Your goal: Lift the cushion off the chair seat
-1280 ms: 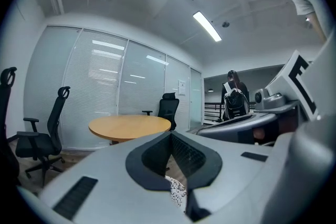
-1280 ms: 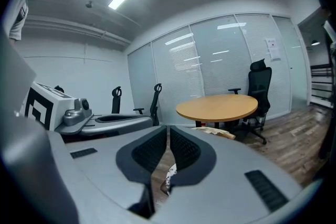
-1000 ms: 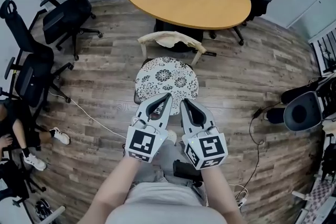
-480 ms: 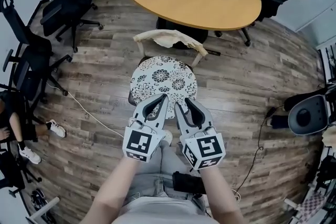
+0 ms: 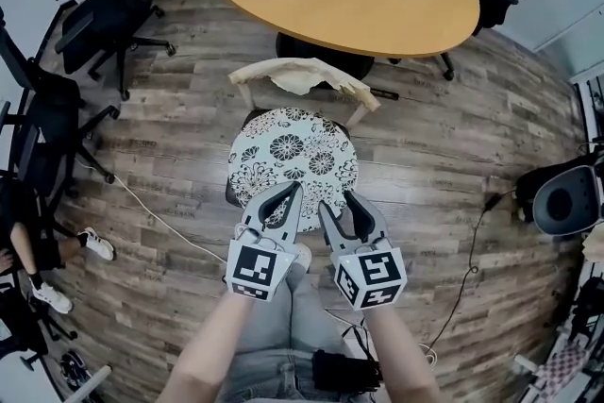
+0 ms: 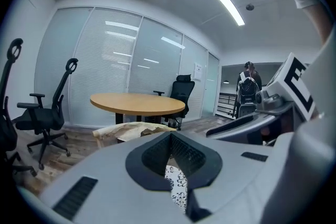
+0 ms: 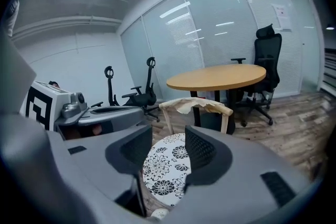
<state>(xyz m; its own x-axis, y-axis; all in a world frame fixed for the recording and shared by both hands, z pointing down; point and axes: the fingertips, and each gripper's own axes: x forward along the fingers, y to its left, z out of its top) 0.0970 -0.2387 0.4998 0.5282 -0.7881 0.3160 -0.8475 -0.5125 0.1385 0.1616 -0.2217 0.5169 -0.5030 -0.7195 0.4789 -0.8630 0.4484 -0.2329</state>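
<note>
In the head view, the round flower-patterned cushion (image 5: 293, 151) lay flat on the seat of the chair (image 5: 359, 95), covering it right to the seat's front edge and not yet lifted. The left hand-held gripper (image 5: 295, 191) and the right hand-held gripper (image 5: 340, 201) hung side by side over that front edge, tips aimed at the cushion's near rim; whether either touched it could not be told. In the left gripper view, the jaws met at their tips with nothing between them, and a sliver of the cushion (image 6: 176, 186) showed beyond. In the right gripper view, the jaws had just been opening and stood apart and empty, with the cushion (image 7: 165, 170) visible through the gap ahead. The step in hand looked like the approach before a grasp. The next move would likely call for parting the left jaws too, setting both pairs over the near rim, pinching the padding, and raising evenly so it clears the seat.
</note>
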